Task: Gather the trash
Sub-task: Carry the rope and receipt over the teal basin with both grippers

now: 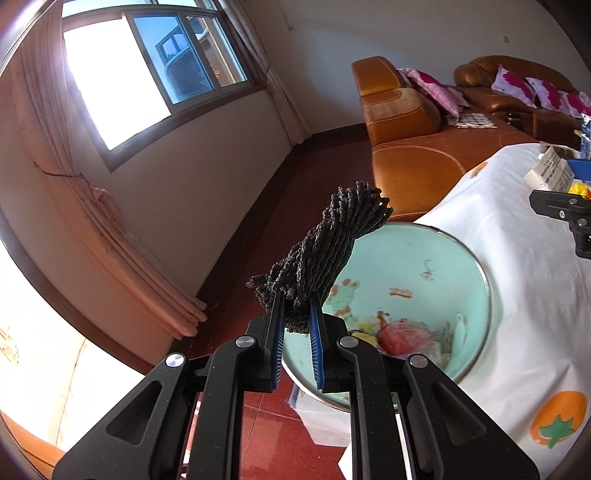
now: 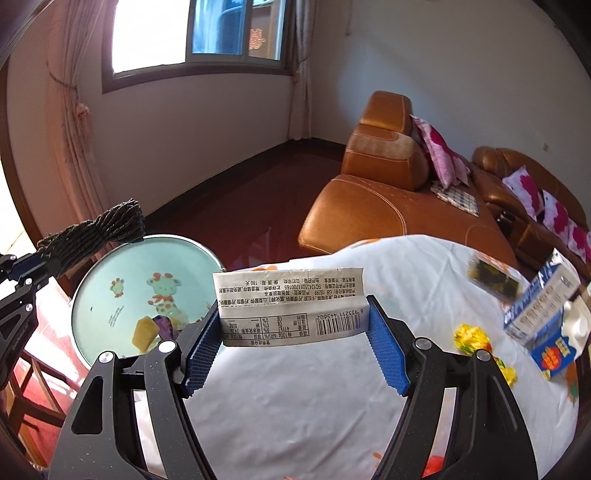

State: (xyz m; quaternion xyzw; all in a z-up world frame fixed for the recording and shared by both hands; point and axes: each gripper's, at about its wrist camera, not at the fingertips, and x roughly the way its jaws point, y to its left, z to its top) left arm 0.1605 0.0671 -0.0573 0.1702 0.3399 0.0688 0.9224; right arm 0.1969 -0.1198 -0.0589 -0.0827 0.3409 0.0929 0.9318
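Left gripper [image 1: 297,314] nearest in its own view; two blue pads [image 1: 279,325] clenched on one dark yarn bundle [image 1: 328,243], which juts up over the near rim of the bin [image 1: 476,258]; same bundle [image 2: 96,229] shows in the right view, at the bin's [image 2: 110,254] far-left edge.

Right gripper [image 2: 293,339] grasping one white wrapper [image 2: 291,306] printed with a barcode, jaws wide, both pads [image 2: 388,354] pressed on its ends; wrapper held above the tablecloth [image 2: 314,406], just right of the bin.

Bin: one, pale green, cartoon print inside, set against the table's edge; holds several scraps, among them one yellow piece [image 2: 144,332]; the rest too tangled to count.

Right of the bin on the cloth: two yellow crumpled wrappers [image 2: 472,338], one dark blurred packet [image 2: 493,278], two cartons [image 2: 543,299], the nearer blue one [image 2: 561,343] tilted.

Beyond the bin: one orange sofa [image 2: 373,199], at least three pink cushions [image 2: 439,155], one window [image 2: 199,33].
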